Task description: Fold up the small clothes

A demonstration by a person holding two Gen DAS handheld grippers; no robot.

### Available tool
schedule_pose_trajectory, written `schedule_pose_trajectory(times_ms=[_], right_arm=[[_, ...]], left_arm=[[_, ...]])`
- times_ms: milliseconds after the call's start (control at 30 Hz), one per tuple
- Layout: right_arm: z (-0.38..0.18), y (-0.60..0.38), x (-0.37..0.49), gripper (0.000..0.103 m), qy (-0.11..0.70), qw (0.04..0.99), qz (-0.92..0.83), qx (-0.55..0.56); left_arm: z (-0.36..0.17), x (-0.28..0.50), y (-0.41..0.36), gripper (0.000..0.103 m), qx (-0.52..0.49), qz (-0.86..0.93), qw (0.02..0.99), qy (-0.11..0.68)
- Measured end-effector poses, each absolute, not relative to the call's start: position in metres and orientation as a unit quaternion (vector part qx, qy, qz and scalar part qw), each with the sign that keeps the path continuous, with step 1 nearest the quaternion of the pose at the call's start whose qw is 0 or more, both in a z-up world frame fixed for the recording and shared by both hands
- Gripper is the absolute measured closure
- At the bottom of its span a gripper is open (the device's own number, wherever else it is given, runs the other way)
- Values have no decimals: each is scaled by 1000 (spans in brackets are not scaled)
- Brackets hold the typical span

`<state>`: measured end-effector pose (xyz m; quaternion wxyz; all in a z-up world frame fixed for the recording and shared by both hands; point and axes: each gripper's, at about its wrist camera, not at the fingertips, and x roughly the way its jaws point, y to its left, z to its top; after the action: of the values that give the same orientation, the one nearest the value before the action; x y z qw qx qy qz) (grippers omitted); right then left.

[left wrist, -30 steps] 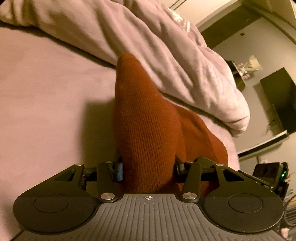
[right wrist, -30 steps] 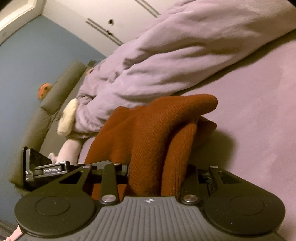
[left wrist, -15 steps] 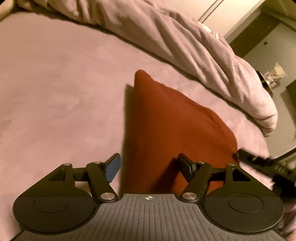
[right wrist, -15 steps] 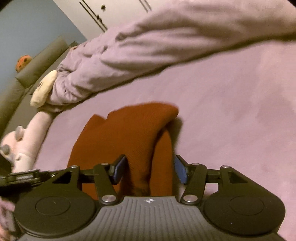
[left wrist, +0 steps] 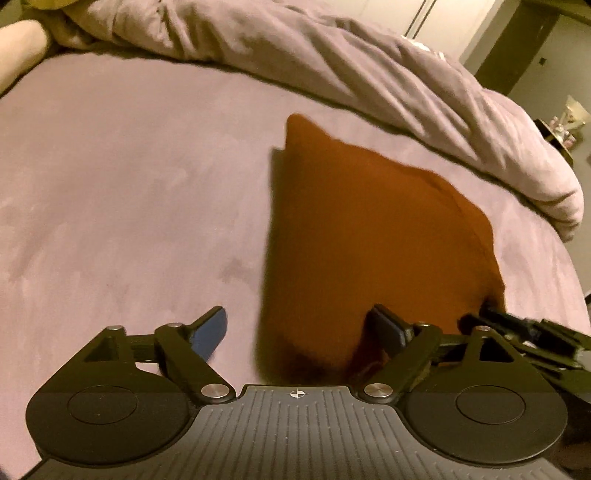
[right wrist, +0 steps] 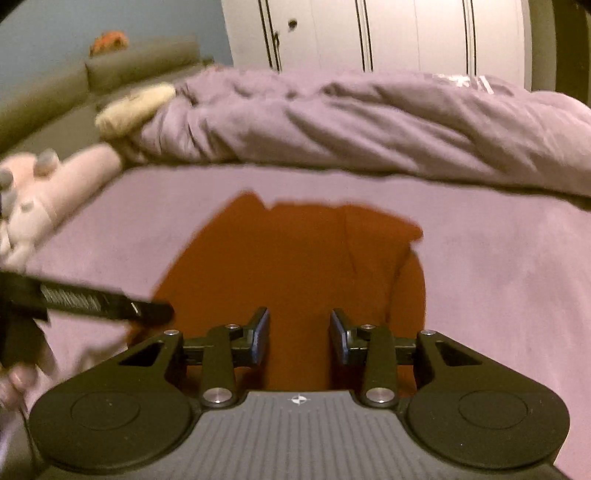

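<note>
A rust-orange knitted garment lies folded on the mauve bed sheet. In the left wrist view my left gripper is open, its jaws spread wide above the garment's near edge, holding nothing. In the right wrist view the garment lies flat ahead, and my right gripper is open above its near edge, empty. The right gripper's body shows at the left view's right edge; the left gripper's body shows at the right view's left.
A crumpled lilac duvet lies along the far side of the bed. A pink soft toy and a cream one sit at the left by a grey headboard. White wardrobe doors stand behind.
Both grippers opened and let go of the garment, which dropped flat on the sheet. Both have pulled back and up from it.
</note>
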<state>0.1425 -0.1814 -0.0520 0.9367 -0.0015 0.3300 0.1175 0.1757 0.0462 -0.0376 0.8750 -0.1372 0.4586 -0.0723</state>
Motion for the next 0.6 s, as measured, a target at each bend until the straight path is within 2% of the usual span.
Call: schedule_pose_trajectory(times_ms=[67, 167, 600], right_arm=[[-67, -185, 143, 72, 351, 931, 99, -15], [-68, -191, 143, 72, 349, 932, 98, 4], [-74, -179, 146, 71, 363, 930, 59, -15]], left_arm=[[-46, 174, 46, 6, -132, -65, 869, 473], [-47, 166, 51, 6, -152, -59, 866, 473], [-58, 168, 27, 2, -70, -22, 868, 491]])
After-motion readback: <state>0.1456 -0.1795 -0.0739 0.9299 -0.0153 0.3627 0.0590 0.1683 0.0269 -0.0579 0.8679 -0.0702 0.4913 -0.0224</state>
